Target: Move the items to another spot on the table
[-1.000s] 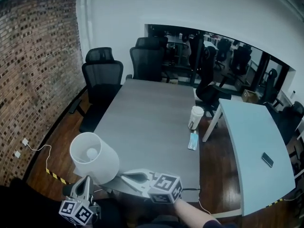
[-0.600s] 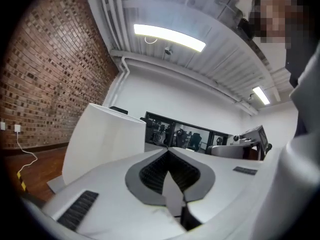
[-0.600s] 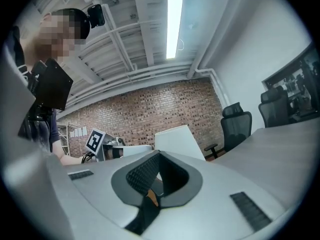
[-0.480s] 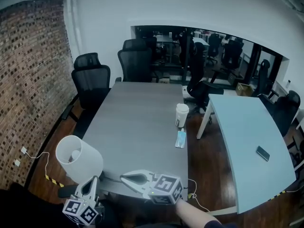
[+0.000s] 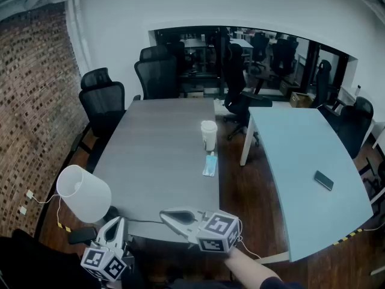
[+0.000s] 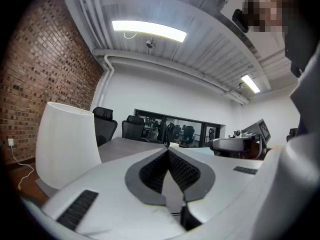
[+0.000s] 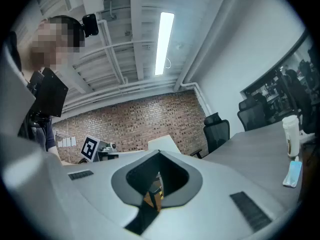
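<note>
The cup (image 5: 209,135) stands upright near the right edge of the grey desk (image 5: 162,143). Its lid hides whatever is inside. A blue packet (image 5: 209,165) lies flat just on the person's side of the cup, apart from it. A white lamp (image 5: 83,192) stands well to the cup's left. The left claw (image 5: 117,223) and right claw (image 5: 163,215) are both closed on nothing, far short of the cup. Since a second ago, cup and packet have kept their places, while both claws have drawn farther back from the cup.
</note>
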{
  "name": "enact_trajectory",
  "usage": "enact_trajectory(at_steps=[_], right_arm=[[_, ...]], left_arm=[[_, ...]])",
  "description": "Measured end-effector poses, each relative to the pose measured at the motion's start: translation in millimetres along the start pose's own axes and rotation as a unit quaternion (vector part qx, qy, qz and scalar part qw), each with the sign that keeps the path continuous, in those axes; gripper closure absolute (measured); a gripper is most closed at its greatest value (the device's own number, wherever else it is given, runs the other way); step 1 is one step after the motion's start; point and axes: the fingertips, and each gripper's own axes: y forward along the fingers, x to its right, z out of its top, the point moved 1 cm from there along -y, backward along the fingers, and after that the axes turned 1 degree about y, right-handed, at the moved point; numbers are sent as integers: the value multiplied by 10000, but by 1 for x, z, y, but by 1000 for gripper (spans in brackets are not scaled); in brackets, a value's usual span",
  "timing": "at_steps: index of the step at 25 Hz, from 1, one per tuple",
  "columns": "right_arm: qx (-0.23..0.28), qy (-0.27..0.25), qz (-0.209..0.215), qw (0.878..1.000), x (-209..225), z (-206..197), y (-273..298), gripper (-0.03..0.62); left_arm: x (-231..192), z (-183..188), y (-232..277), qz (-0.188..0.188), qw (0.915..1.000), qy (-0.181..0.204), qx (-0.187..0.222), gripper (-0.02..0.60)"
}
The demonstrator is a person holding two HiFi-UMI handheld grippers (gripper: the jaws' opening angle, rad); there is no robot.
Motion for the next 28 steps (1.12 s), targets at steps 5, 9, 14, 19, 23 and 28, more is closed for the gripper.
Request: enact_trajectory(at_steps=[5,9,14,19,23,28], right_arm=[[382,-54,-214,9990,-1,10,-45,593],[541,-92,-195,9983,-3,23,-77,593],[997,-1,119,9949,-15,45,-110,593],[1264,-69,313,9915,-15,61,-134,593],[1331,-121,435,9901,-9,62,-147,593],[1478,-169,205,9887,8,77,-156,593]], left_arm=[[39,-4,-12,-52,9999,90,-83,575],[65,-3,-15,-77,9997,221,-77,575],[94,3,-8,-197,9989,410,-57,574],[111,8,3,-293,9976,614,-103,574],[117,7,13,-377,9970,669,-96,574],[114,8,40,-589,9966,562,-87,574]])
